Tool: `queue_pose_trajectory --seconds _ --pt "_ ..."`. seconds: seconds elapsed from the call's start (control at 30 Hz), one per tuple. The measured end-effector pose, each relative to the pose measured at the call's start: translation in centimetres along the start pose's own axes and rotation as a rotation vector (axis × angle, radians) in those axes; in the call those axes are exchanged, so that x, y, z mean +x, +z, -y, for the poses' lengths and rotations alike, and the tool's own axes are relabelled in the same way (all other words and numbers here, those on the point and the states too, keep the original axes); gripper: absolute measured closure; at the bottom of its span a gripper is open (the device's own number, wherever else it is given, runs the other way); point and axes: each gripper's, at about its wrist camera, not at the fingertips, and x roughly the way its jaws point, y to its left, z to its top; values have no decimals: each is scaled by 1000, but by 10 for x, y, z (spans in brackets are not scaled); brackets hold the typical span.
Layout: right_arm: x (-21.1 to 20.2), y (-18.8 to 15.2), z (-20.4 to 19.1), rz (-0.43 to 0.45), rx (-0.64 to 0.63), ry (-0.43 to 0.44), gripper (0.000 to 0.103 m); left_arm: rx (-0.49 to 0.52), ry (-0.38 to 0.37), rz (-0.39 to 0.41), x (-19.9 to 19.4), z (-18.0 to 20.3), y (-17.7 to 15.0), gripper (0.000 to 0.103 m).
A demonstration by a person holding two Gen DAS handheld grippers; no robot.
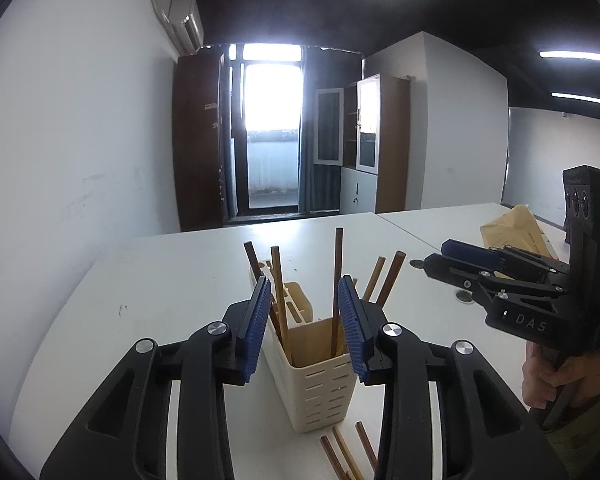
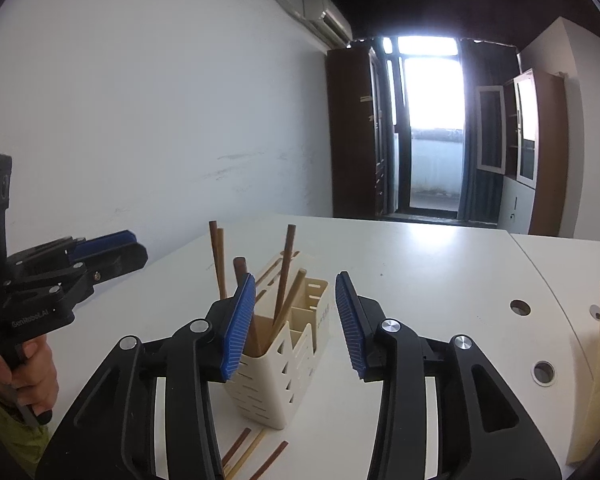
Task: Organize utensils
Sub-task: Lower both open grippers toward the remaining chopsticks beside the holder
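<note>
Left wrist view alone shows the right hand [image 1: 560, 376]; right wrist view alone shows the left hand [image 2: 32, 376] and cable holes [image 2: 520, 307] in the table [image 2: 440, 264].

Left gripper [image 1: 304, 328]: jaws partly open, nothing held, pads clear of the holder [image 1: 320, 392].

Right gripper [image 2: 296, 324]: jaws partly open, empty.

Holder stands upright on the table, chopsticks [image 1: 337, 288] leaning inside, just ahead of both grippers. Loose sticks [image 2: 252, 456] lie on the table in front of it.
</note>
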Motion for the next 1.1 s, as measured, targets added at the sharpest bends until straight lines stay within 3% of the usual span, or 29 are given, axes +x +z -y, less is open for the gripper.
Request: queue_pose_trajectory --seconds 0.2,0.3,0.37,0.7,1.1 --pt "-13 -11 -4 32 22 -5 61 -9 -23 -4 -7 9 -16 58" --pt "-23 -22 2 40 52 -8 51 -13 -14 -5 -9 12 -25 57" --pt "-24 -31 2 32 51 -12 50 -20 -14 -14 -8 12 -32 57" --pt "-10 -63 0 -76 23 -6 41 -25 -24 -89 4 10 -60 53" --pt "16 -105 -7 -213 20 -13 40 -64 7 -189 14 -3 -102 52"
